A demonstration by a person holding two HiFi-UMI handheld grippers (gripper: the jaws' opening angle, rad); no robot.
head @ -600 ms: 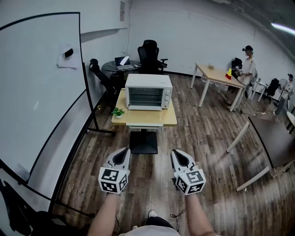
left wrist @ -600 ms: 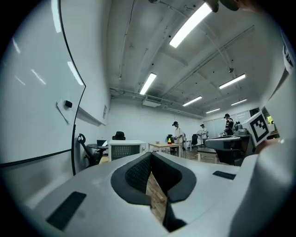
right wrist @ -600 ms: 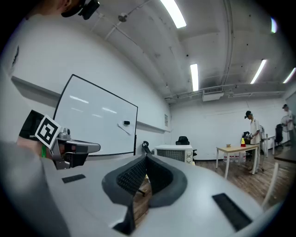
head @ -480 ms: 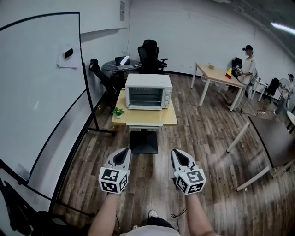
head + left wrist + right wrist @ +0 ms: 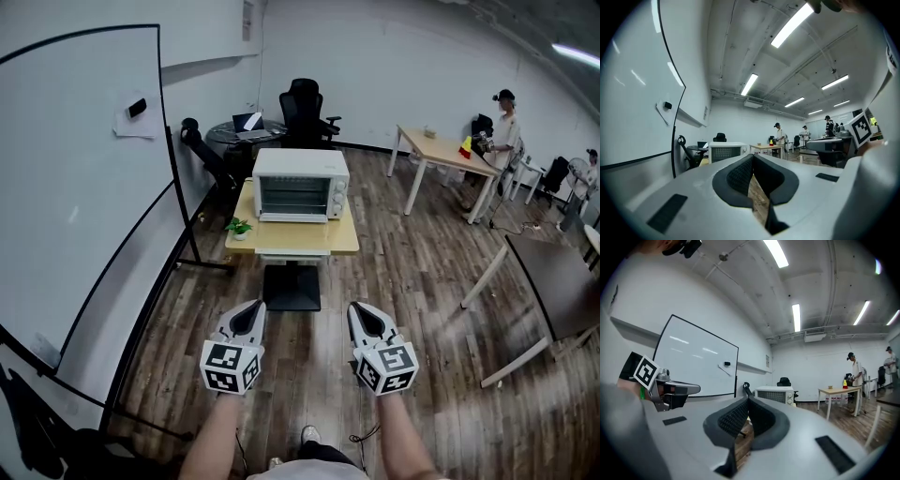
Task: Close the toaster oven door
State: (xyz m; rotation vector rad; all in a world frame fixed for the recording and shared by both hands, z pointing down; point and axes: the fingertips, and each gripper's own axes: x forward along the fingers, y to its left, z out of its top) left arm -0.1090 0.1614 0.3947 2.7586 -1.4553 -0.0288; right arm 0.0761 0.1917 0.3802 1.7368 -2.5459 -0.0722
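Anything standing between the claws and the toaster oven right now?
Nothing visible does. Only wood floor lies between the left claw, the right claw and the toaster oven on its table; the small plant sits off to one side.

No legible text, brand or number was found. The left gripper (image 5: 251,308) and right gripper (image 5: 361,310) carried only black-and-white square code patterns. Any print on the toaster oven (image 5: 300,185), ahead of both, was too small to read.

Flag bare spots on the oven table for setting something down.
Bare: the table strip in front of the toaster oven, from the small plant rightward to the corner. Crowded: the back, filled by the oven; the left front corner holds the plant.
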